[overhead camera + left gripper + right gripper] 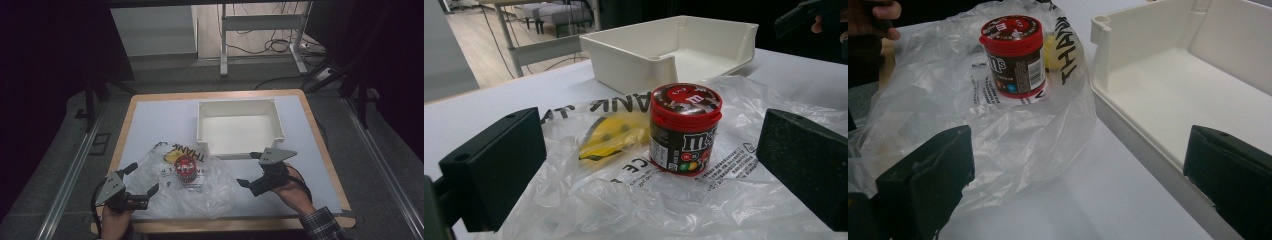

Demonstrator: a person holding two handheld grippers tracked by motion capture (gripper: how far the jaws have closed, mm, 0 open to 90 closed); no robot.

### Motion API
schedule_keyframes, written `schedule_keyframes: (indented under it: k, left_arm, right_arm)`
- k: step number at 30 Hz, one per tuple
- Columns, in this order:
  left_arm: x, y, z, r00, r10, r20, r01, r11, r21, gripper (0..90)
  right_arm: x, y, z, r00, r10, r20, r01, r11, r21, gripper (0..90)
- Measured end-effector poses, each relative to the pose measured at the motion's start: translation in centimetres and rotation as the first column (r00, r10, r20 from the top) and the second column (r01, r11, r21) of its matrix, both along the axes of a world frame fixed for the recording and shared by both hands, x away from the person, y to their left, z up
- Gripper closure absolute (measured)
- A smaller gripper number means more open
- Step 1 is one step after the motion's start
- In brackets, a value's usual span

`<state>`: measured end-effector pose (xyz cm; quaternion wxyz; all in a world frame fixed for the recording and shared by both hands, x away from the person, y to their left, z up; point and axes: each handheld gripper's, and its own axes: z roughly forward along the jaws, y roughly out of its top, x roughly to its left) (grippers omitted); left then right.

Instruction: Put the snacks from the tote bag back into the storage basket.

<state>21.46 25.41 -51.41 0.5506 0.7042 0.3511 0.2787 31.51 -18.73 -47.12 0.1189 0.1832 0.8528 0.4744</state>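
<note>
Standing upright on the crinkly bag, candy jar looks rigid, light, slick; grip its sides below the lid; left gripper at 8 o'clock, right gripper at 3 o'clock, both spread, empty.

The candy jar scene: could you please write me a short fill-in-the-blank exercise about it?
1. The round brown candy jar has a ___ lid.
2. The jar stands upright on a clear ___ bag.
3. The white rectangular plastic tray holds ___.
4. The left hand-held gripper and right hand-held gripper both have their jaws ___.

Missing words: red; plastic; nothing; open
</note>
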Motion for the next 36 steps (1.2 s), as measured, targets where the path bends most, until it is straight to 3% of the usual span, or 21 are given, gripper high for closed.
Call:
schedule_keyframes:
  k: [5, 21, 36]
  left_arm:
    - [0.1, 0.0, 0.0, 0.9999, -0.003, -0.01, 0.003, 1.0, -0.005, 0.0]
    - [-0.2, -0.2, 0.3, 0.9993, -0.023, 0.03, 0.022, 0.9996, 0.018, 0.0]
    - [-0.3, -0.4, 0.4, 0.9993, -0.013, 0.034, 0.012, 0.9991, 0.041, 0.0]
  right_arm:
    - [0.2, 0.7, 0.1, 0.9998, 0.017, -0.003, -0.017, 1.0, -0.011, 0.3]
    - [0.9, 3.5, -0.8, 0.9923, 0.11, -0.056, -0.114, 0.991, -0.066, 0.3]
    - [1.6, 5.3, -1.3, 0.9898, 0.123, -0.072, -0.129, 0.988, -0.09, 0.3]
